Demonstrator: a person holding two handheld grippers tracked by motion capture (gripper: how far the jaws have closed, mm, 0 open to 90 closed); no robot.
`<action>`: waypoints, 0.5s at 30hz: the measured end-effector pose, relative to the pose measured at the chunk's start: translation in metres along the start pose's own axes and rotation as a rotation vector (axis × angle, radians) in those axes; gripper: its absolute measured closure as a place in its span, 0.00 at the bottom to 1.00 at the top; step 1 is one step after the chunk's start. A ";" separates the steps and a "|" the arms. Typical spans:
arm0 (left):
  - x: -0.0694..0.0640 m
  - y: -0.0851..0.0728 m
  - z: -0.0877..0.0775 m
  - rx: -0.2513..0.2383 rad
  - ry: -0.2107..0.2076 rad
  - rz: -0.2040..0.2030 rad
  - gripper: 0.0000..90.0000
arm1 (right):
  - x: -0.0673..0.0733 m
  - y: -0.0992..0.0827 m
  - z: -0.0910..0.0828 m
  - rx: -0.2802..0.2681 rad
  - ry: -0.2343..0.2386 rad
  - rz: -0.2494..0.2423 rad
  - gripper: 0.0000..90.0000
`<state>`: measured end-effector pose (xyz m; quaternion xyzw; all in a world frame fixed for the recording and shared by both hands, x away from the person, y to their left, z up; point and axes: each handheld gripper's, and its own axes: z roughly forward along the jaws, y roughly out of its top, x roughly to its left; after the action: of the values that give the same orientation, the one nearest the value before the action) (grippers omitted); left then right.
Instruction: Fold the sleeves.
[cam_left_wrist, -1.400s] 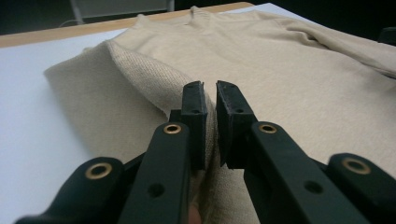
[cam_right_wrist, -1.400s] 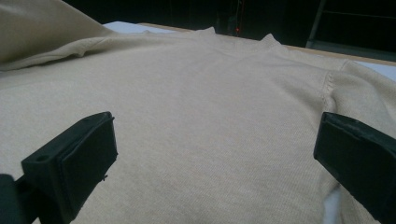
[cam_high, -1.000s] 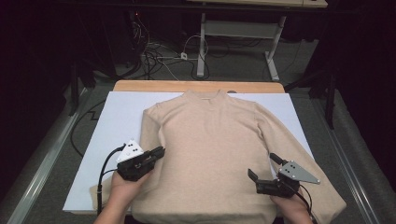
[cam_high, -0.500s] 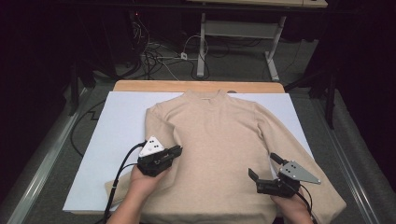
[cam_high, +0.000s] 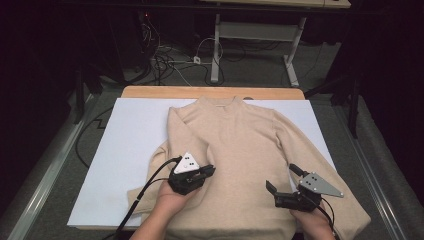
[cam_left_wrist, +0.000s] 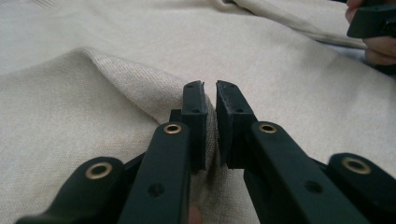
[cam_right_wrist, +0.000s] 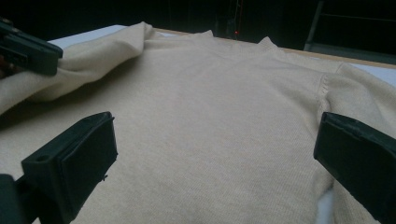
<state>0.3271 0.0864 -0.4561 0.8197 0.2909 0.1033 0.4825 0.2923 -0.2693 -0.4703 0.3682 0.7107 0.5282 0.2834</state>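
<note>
A beige sweater (cam_high: 240, 145) lies flat, front up, collar at the far side, on a white board (cam_high: 130, 135). My left gripper (cam_high: 207, 171) is shut on a fold of the sweater's left sleeve and side; the knit fabric (cam_left_wrist: 212, 130) is pinched between the pads (cam_left_wrist: 196, 107). That fold lies lifted over the sweater's body. My right gripper (cam_high: 282, 179) stands open low over the sweater's lower right part, with nothing but flat fabric (cam_right_wrist: 224, 79) between its wide-spread jaws. The left gripper (cam_right_wrist: 28, 51) holding the raised fold also appears at the upper left of the right gripper view.
A wooden table edge (cam_high: 210, 92) borders the board at the far side. Metal rails (cam_high: 60, 165) run along both sides of the table. Cables (cam_high: 170, 60) and a desk frame (cam_high: 250, 35) sit on the dark floor beyond.
My left gripper has moved right, toward the sweater's middle, carrying the sleeve fold over the body. The right gripper has stayed where it was, open.
</note>
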 end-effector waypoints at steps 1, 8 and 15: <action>-0.001 -0.001 0.002 0.007 -0.007 0.005 0.89 | 0.000 0.000 0.000 0.000 0.000 -0.001 0.00; -0.007 -0.006 0.005 0.038 -0.031 0.020 0.89 | 0.000 0.000 0.001 0.002 0.001 -0.002 0.00; -0.009 -0.009 -0.005 0.027 -0.041 0.019 0.79 | 0.001 -0.001 0.001 0.004 0.003 -0.004 0.00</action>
<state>0.3146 0.0881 -0.4599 0.8309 0.2745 0.0869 0.4762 0.2927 -0.2680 -0.4711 0.3666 0.7130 0.5267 0.2825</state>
